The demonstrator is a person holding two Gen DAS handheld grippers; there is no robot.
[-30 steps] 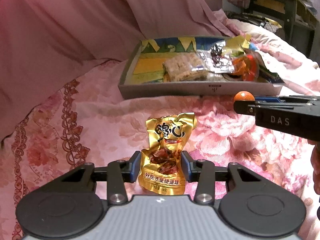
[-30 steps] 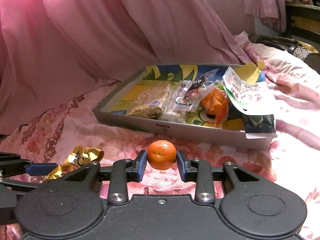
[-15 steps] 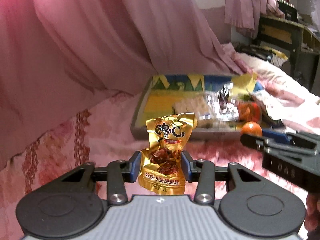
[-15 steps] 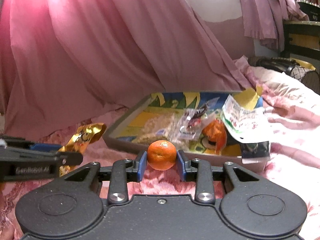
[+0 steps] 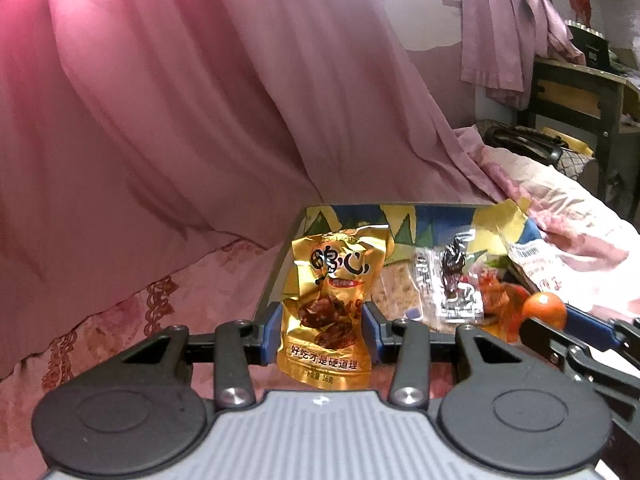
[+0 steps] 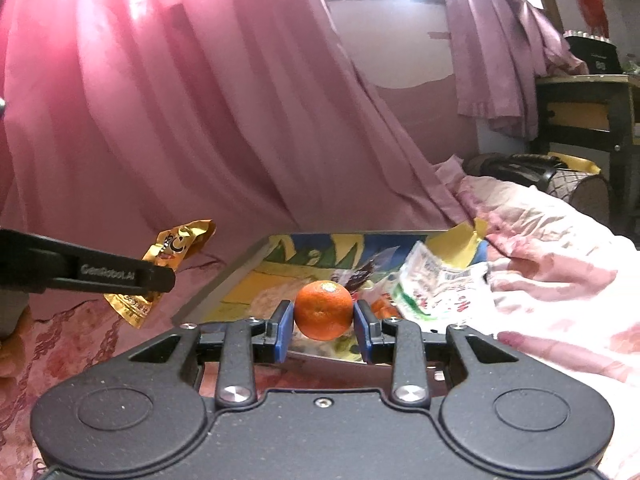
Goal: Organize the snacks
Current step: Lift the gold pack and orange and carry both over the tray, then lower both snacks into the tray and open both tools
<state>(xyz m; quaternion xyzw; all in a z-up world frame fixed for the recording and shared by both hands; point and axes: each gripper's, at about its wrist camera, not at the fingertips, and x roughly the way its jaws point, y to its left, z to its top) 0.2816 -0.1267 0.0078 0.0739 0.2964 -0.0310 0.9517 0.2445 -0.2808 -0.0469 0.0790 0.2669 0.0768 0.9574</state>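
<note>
The gold snack pouch (image 5: 326, 312), printed "16克", stands upright clamped between the pads of the left tool (image 5: 323, 332) before the snack tray (image 6: 224, 286) on the bed, while the right tool (image 6: 323, 330) clamps the mandarin (image 6: 324, 310); the left tool's finger reads "GenRobot.AI".

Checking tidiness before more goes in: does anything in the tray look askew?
Yes. The white-and-green packet leans over the tray right rim, partly on the bedspread, instead of lying flat inside like the other snacks.
</note>
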